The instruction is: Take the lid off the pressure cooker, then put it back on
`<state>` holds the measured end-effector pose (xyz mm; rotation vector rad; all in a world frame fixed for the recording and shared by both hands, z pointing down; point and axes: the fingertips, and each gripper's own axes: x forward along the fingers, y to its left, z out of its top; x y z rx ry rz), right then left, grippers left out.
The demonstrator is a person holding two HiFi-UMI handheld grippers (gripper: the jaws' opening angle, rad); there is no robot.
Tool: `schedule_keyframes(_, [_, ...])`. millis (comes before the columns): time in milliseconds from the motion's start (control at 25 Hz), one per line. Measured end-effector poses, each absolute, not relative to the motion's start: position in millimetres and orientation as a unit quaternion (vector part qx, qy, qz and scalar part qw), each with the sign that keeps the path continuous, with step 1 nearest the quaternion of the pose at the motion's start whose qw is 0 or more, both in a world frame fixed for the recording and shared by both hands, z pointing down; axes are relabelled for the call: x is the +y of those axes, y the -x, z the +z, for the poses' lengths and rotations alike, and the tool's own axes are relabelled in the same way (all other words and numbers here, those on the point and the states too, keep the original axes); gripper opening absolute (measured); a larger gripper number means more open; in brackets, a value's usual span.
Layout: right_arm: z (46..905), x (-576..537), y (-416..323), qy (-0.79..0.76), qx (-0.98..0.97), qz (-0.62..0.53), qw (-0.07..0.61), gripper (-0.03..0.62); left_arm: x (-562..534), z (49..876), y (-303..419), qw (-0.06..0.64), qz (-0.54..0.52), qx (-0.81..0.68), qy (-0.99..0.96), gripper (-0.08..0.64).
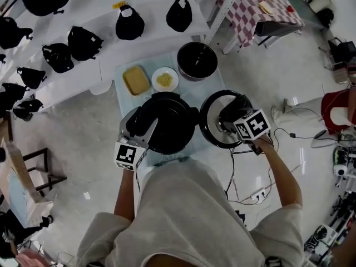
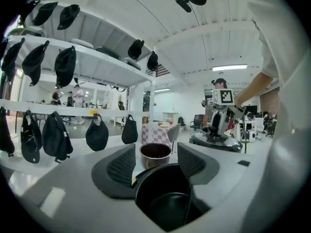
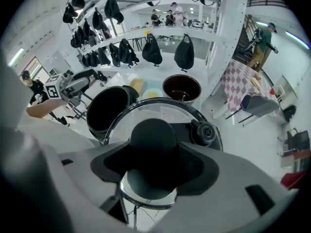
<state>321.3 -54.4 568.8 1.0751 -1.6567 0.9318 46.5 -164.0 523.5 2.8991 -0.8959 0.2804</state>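
The black pressure cooker [image 1: 169, 124] stands open on the pale blue table [image 1: 125, 71]; its dark inside shows in the left gripper view [image 2: 163, 198] and the right gripper view [image 3: 108, 111]. The glass lid [image 1: 208, 121] with a steel rim hangs in the air to the cooker's right. My right gripper [image 1: 227, 118] is shut on the lid's black knob [image 3: 153, 135], pads pressing both sides. My left gripper [image 1: 143, 115] is at the cooker's left rim, jaws open with nothing between them [image 2: 155, 161].
Behind the cooker stand a dark inner pot [image 1: 197, 60], a white plate of yellow food [image 1: 164, 79] and a yellow tray [image 1: 136, 79]. White shelves with hanging black bags [image 1: 83, 42] run along the left. A checked table [image 1: 261, 7] stands far right; cables lie on the floor.
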Motion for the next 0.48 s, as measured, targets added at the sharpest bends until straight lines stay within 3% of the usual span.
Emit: schedule_keyframes(480, [661.8, -24.6, -378.6, -0.457, -0.631, 0.435, 0.451, 0.27, -155.9, 496.9, -109.8, 0.044, 0.085, -0.268, -0.959, 0.252])
